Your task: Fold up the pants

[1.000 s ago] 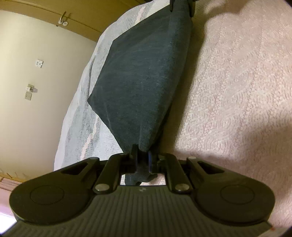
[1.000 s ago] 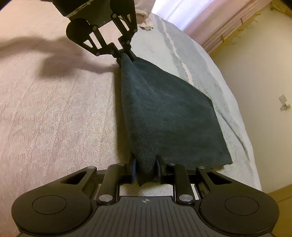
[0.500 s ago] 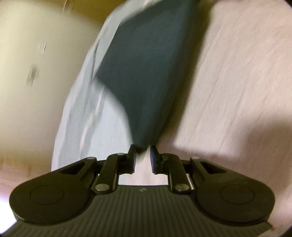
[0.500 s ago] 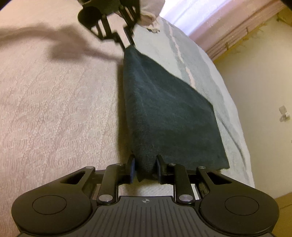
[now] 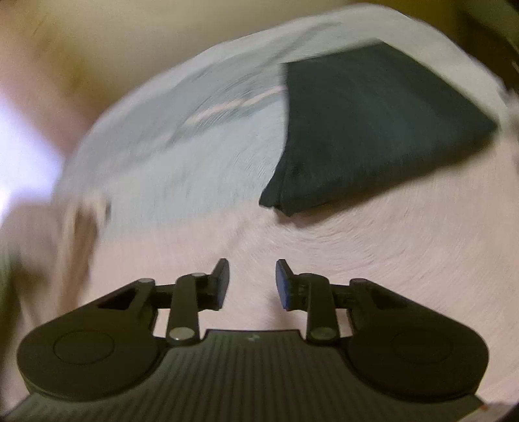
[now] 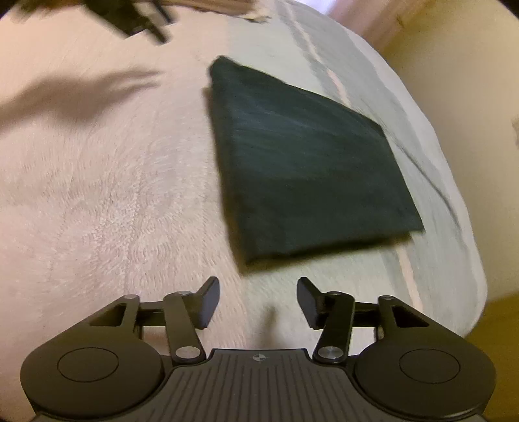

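Note:
The dark grey-green pants [image 6: 305,168] lie folded into a flat rectangle on the bed, partly on the pale blue-grey blanket. In the left wrist view the folded pants [image 5: 366,130] sit ahead and to the right, blurred by motion. My left gripper [image 5: 252,280] is open and empty, pulled back from the near corner of the pants. My right gripper [image 6: 258,302] is open too, with nothing between its fingers, just short of the pants' near edge. The left gripper [image 6: 136,16] appears as a dark blur at the top left of the right wrist view.
A pink quilted bedspread [image 6: 97,194] covers the bed left of the pants. The pale blue-grey blanket [image 6: 421,162] runs along the bed's right edge, beside a cream wall [image 6: 470,81]. A bright window glow [image 5: 22,155] shows at left.
Both grippers have let go of the pants and opened. Both have drawn back, the left swinging fast, and the pants now lie flat on the bed.

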